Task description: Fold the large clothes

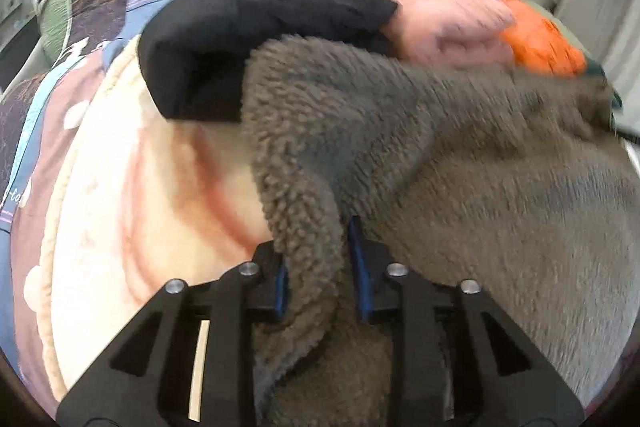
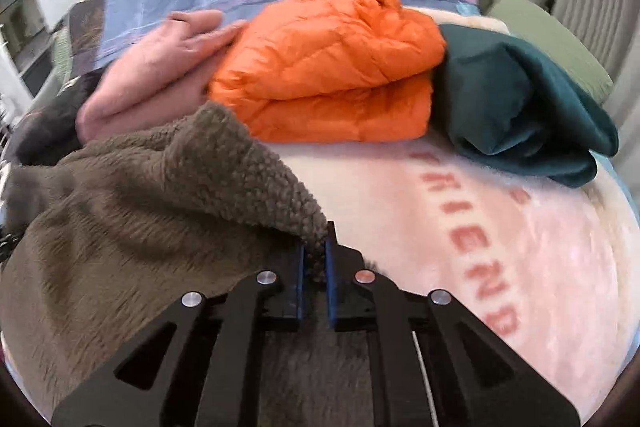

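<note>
Item: brown fleece garment [image 1: 420, 155], heaped on the cream blanket [image 1: 120, 211] (lettered in red) over your bed. Your left gripper [image 1: 320, 267] pinches a thick fold of it between its blue pads; your right gripper [image 2: 316, 259] is clamped narrow on a fleece edge. Stock beyond: folded orange quilted jacket [image 2: 332, 67], dark green garment [image 2: 520, 107] beside it, touching. No containers.

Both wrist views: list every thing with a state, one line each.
Left tool: shut on fleece.
Right tool: shut on fleece edge.
Fleece: unfolded, bunched, held by both tools.
Orange jacket: folded.
Green garment: crumpled beside the jacket.
Hand: resting against the jacket.
</note>
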`<state>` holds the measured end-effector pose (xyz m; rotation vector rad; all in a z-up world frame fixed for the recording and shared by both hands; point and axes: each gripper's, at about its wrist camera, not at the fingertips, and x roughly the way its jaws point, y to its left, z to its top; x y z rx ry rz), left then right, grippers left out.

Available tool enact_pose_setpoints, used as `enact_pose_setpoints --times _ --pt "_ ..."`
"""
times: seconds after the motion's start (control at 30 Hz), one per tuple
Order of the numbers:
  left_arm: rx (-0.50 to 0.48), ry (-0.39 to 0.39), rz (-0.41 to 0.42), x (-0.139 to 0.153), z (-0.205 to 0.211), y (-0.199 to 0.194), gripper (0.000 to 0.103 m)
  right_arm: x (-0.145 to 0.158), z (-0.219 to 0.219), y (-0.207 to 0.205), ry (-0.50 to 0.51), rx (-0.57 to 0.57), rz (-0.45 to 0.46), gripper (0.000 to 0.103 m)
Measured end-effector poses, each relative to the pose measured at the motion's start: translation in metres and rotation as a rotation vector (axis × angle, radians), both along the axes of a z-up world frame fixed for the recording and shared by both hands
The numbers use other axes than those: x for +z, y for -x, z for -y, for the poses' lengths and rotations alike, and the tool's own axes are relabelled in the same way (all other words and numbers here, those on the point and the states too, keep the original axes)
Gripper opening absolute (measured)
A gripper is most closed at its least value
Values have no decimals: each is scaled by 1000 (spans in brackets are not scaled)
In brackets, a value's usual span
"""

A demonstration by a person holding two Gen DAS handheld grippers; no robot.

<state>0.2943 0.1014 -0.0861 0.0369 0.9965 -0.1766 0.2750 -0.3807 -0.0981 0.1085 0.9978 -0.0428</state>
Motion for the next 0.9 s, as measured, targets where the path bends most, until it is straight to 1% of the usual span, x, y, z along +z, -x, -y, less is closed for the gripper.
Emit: enact_pose_setpoints --times 0.03,0.07,0.1,0.13,0.17,0.2,0.23,0.27,0.3,0.37,0.4,0.43,0.47,0.5,0.53,0.57,0.6,0.67,0.77,0.8,0.87,0.9 --pt "76 -30 25 3 -7 -15 51 -7 5 -9 -7 -29 -30 15" --pt "126 -71 46 4 -10 -21 57 -14 10 -15 -18 -61 -61 18" --pt "160 -93 54 4 -12 -25 57 -17 15 -16 -40 -108 -78 27" --pt "179 -82 53 8 -22 -23 57 -13 17 -11 -52 -132 -62 34" --pt "193 -52 72 15 -25 -18 55 -3 18 0 -36 -142 -18 37" --pt "195 -52 98 21 -25 -14 50 6 16 8 -9 -148 27 39" --pt "182 -67 144 33 -21 -4 48 17 13 19 18 -144 82 39" --pt "158 -69 172 40 -16 1 39 28 7 26 25 -129 125 39" --pt "117 -50 194 51 -5 6 30 40 -2 33 -8 -88 170 39" --pt "47 -5 200 64 21 10 29 54 -20 42 -87 6 216 39" --pt "3 14 199 68 36 11 29 57 -39 43 -103 73 228 40" --pt "-38 19 193 67 51 12 29 55 -54 43 -73 118 225 44" --pt "-81 6 180 62 67 13 30 49 -69 42 -19 151 217 47" --pt "-110 -23 166 52 81 11 34 31 -84 35 70 171 186 53" --pt "-128 -69 130 34 94 5 39 -2 -92 21 139 168 86 56" --pt "-140 -154 26 -4 110 -1 46 -35 -92 8 119 177 -19 57" --pt "-153 -178 -37 -31 116 -6 46 -42 -87 10 89 172 -14 58" --pt "-137 -146 0 -26 111 0 46 -32 -78 15 43 152 30 57" --pt "-126 -93 0 -25 102 7 46 -33 -82 20 71 160 48 58" --pt "-124 -86 -2 -25 101 8 46 -32 -83 20 77 160 50 58" --pt "-126 -99 4 -24 102 10 46 -33 -90 28 81 161 51 58" --pt "-129 -98 6 -22 94 10 46 -33 -90 30 77 161 56 59"
